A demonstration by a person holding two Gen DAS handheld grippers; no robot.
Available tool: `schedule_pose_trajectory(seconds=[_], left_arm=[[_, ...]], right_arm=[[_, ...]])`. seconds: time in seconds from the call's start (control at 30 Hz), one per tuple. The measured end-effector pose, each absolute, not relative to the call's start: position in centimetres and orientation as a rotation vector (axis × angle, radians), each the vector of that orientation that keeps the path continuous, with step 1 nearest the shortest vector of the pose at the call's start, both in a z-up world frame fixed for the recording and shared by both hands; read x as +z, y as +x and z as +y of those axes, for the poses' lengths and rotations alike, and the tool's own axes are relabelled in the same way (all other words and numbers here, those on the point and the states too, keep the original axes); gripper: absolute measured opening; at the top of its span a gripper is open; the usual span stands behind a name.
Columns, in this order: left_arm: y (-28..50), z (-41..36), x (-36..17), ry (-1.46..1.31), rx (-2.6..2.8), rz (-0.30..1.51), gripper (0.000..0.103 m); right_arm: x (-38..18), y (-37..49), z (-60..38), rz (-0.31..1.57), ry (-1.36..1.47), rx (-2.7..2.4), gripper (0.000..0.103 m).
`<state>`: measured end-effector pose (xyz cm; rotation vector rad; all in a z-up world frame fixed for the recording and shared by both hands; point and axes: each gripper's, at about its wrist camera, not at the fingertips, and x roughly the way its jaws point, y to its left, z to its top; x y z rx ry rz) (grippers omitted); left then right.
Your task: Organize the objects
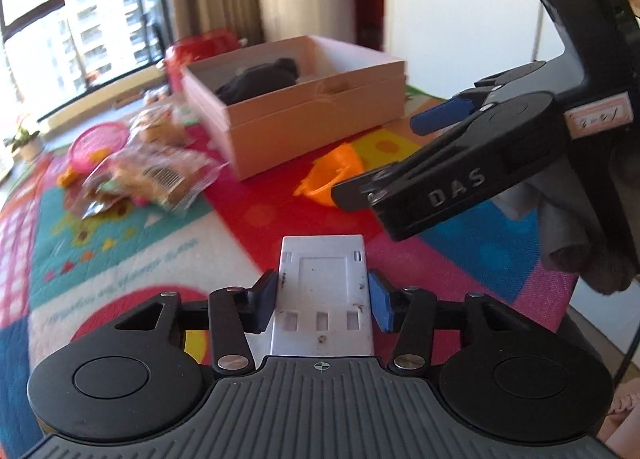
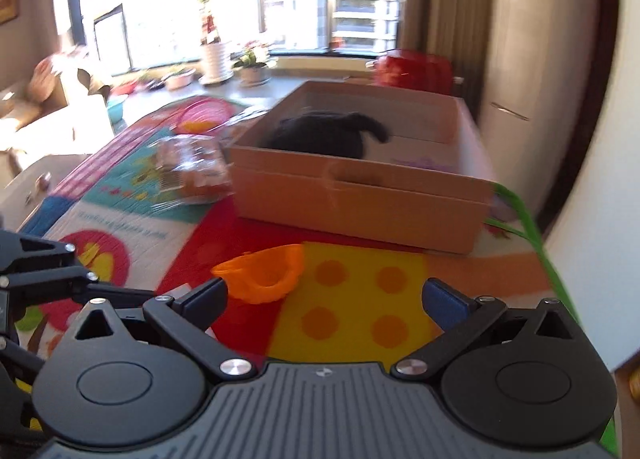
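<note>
Between the blue pads of the left hand-held gripper (image 1: 323, 301) a white plastic plate (image 1: 323, 295) is seen, with both pads against its side edges, so it appears gripped. Beyond it, on the colourful mat (image 1: 132, 255) covering the surface, an orange bowl (image 1: 332, 173) is set near the open cardboard box (image 1: 304, 115), in which a dark object (image 1: 260, 83) is lying. Far left of the box, snack packets (image 1: 156, 179) and a pink bowl (image 1: 98, 147) are found. The right hand-held gripper (image 2: 326, 301) is held wide with nothing between its fingers, just above the orange bowl.
</note>
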<state>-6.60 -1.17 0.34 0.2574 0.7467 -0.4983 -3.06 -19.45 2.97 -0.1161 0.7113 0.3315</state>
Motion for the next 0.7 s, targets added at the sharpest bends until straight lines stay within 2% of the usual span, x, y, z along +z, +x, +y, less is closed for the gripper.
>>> schedule_pose_trajectory(seconds=[0.13,0.17,0.23,0.27,0.3,0.33,0.57,0.7], left_arm=[[-7.6,0.2,1.3,0.244,-0.432,0.757,0.053],[-7.9,0.4,1.6,0.244,-0.409,0.753,0.053],[-8.5,1.0,2.2,0.236,-0.376,0.75,0.053],[-8.8,1.3,2.4,0.233,-0.371,0.749,0.053],[-9.1,1.6,2.7,0.23,-0.366,0.747,0.053],[-9.3,1.7,2.9,0.229,-0.363,0.746,0.053],[-10.6,1.3,4.2,0.183,-0.44,0.719,0.053],[-8.5,-0.4,7.6,0.112,-0.459,0.632,0.053]], right_arm=[[2.1,-1.2,-17.0,0.753,-0.135,0.404,0.103],[1.8,-0.9,-16.6,0.766,-0.128,0.407,0.1],[1.6,-0.4,-15.8,0.788,-0.134,0.407,0.074],[1.7,-0.6,-15.6,0.78,-0.145,0.391,0.069],[2.0,-1.0,-15.6,0.773,-0.152,0.389,0.057],[2.3,-1.4,-15.6,0.774,-0.154,0.396,0.051],[5.8,-7.5,-18.7,0.689,-0.17,0.405,0.051],[7.6,-9.9,-21.6,0.632,-0.142,0.392,0.051]])
